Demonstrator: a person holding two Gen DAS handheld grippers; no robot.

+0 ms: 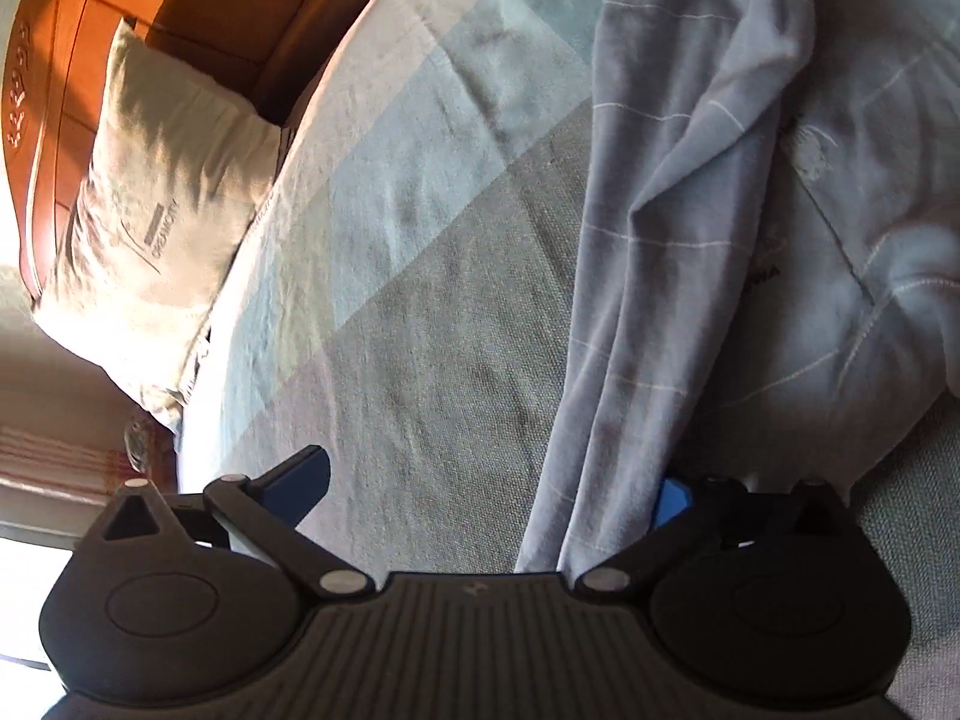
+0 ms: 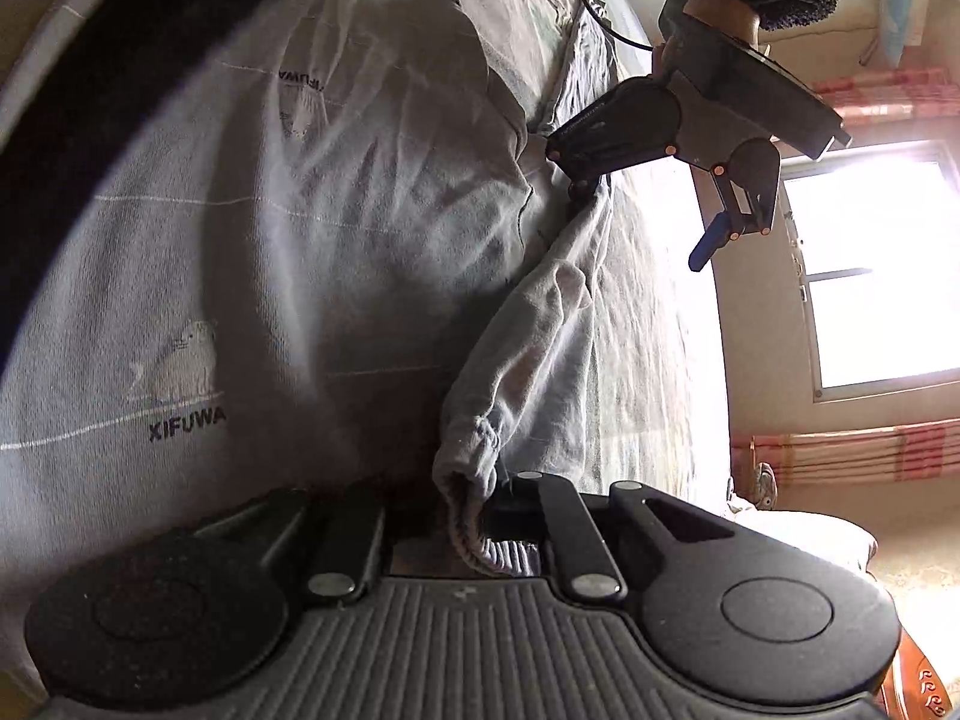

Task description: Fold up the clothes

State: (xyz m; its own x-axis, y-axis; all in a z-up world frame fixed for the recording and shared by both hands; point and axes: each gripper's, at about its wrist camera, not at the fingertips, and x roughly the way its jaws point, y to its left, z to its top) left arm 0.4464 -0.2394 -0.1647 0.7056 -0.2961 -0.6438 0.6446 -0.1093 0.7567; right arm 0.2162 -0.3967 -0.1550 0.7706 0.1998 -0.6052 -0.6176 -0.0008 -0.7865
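The left gripper [image 1: 492, 486] stands wide open above the bed [image 1: 420, 300], and its blue fingers [image 1: 306, 480] press on nothing. The garment [image 1: 690, 240], a pale grey-blue piece with thin white lines, lies in front of this gripper and a little to its right; one long fold of it runs down to the right finger and covers most of that finger, so only a small blue part shows (whether the cloth touches the pad I cannot tell). Far ahead and to the left of the left gripper a pillow [image 1: 150, 192] leans on the wooden headboard [image 1: 72, 30]. The right gripper [image 2: 468, 528] is nearly closed, and the gathered cuff [image 2: 474, 450] of a sleeve [image 2: 540, 330] sits between its fingers, so it holds the garment [image 2: 210, 240] there. From this grip the sleeve goes up and away toward the left gripper [image 2: 636, 222], which hangs open over the bed [image 2: 648, 312], beside the place where the sleeve joins the body of the garment. The body lies spread to the left of the right gripper, with a small white animal print [image 2: 186, 360] and letters under it. To the right of the right gripper a bright window [image 2: 870, 270] is in the wall. A hand [image 2: 726, 6] with a dark fuzzy sleeve end holds the left gripper from above.
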